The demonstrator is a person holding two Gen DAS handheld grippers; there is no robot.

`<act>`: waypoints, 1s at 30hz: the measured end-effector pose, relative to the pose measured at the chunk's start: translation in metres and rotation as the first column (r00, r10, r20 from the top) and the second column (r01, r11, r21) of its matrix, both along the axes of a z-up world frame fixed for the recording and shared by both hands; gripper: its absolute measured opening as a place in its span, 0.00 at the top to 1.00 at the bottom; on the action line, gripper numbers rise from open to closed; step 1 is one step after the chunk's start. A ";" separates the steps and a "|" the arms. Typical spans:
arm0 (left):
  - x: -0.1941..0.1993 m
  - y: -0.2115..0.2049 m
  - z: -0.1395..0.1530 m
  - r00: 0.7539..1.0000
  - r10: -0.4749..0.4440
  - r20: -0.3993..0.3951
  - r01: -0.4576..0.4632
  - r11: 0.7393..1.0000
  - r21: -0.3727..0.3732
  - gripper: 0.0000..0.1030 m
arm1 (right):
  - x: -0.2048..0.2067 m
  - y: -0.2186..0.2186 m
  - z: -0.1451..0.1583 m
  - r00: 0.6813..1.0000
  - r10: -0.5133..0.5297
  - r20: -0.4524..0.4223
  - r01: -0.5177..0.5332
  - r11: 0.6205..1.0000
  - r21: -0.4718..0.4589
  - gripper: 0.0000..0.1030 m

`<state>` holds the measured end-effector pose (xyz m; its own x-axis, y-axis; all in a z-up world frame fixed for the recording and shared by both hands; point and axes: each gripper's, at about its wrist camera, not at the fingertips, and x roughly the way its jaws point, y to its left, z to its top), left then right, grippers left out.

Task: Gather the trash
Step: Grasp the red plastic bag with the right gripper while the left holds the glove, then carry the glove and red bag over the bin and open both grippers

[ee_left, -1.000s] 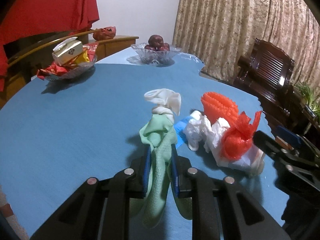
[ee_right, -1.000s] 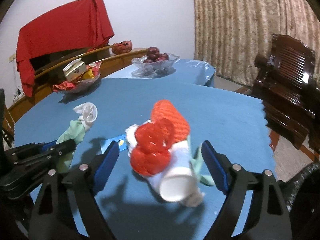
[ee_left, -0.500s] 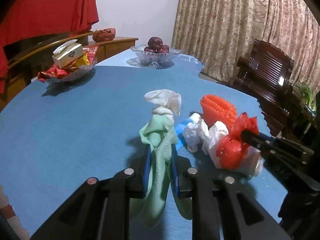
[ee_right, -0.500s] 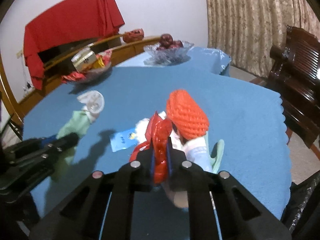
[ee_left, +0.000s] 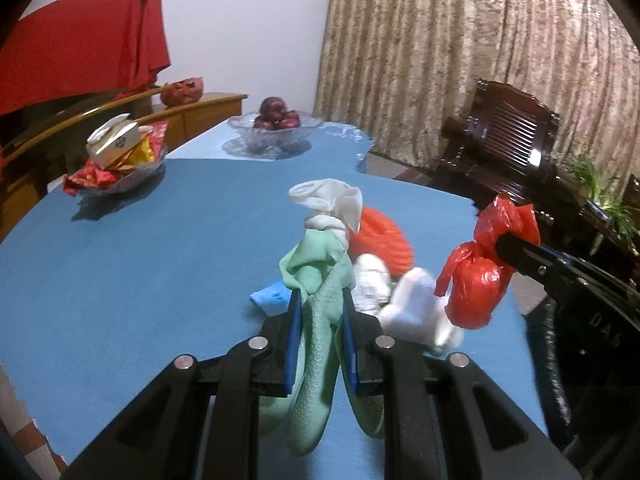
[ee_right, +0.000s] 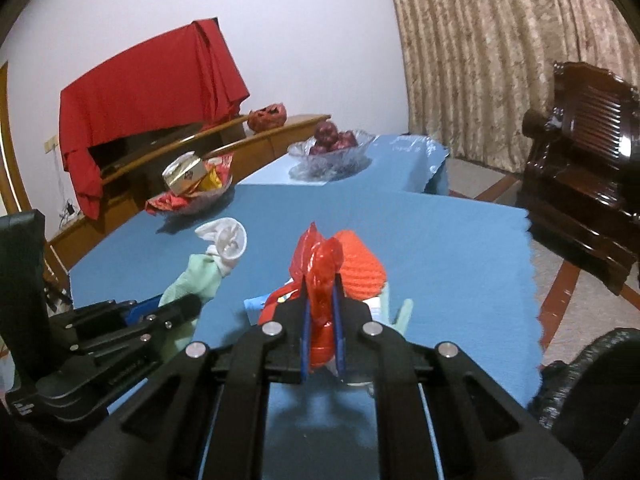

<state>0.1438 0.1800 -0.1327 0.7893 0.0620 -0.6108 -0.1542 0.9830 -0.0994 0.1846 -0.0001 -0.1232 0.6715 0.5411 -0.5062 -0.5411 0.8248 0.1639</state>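
My left gripper [ee_left: 320, 300] is shut on a green rubber glove [ee_left: 320, 292] with a white cuff, lifted above the blue table [ee_left: 140, 272]; it also shows in the right wrist view [ee_right: 200, 280]. My right gripper [ee_right: 320, 292] is shut on a knotted red plastic bag [ee_right: 320, 276], held up in the air; the bag also shows in the left wrist view [ee_left: 476, 280]. On the table below lie an orange foam net [ee_left: 384, 236], white crumpled tissue [ee_left: 408, 308] and a blue wrapper [ee_left: 272, 296].
A glass bowl of dark fruit [ee_left: 276, 128] and a dish of snack packs [ee_left: 116, 156] stand at the table's far side. A dark wooden chair [ee_left: 508, 136] is to the right. A black trash bag [ee_right: 600, 380] sits at the lower right.
My right gripper closed on the red bag and lifted it off the pile. My left gripper rose with the green glove in it.
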 end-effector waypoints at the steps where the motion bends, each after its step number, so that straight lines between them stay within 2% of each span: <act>1: -0.002 -0.004 0.003 1.000 -0.010 0.006 0.010 1.000 -0.003 0.82 | -0.002 -0.004 0.002 1.000 -0.006 0.004 0.006 1.000 0.003 0.92; 15: -0.015 -0.083 0.036 0.979 -0.190 0.070 0.192 0.981 -0.018 0.82 | -0.042 -0.097 0.036 0.984 -0.164 0.071 0.163 0.987 0.017 0.92; 24: -0.010 -0.142 0.042 0.946 -0.314 0.080 0.318 0.947 -0.036 0.82 | -0.068 -0.161 0.038 0.953 -0.291 0.088 0.292 0.956 -0.001 0.92; 30: -0.001 -0.188 0.040 0.910 -0.406 0.084 0.411 0.911 -0.047 0.82 | -0.083 -0.206 0.038 0.920 -0.380 0.095 0.383 0.924 -0.012 0.92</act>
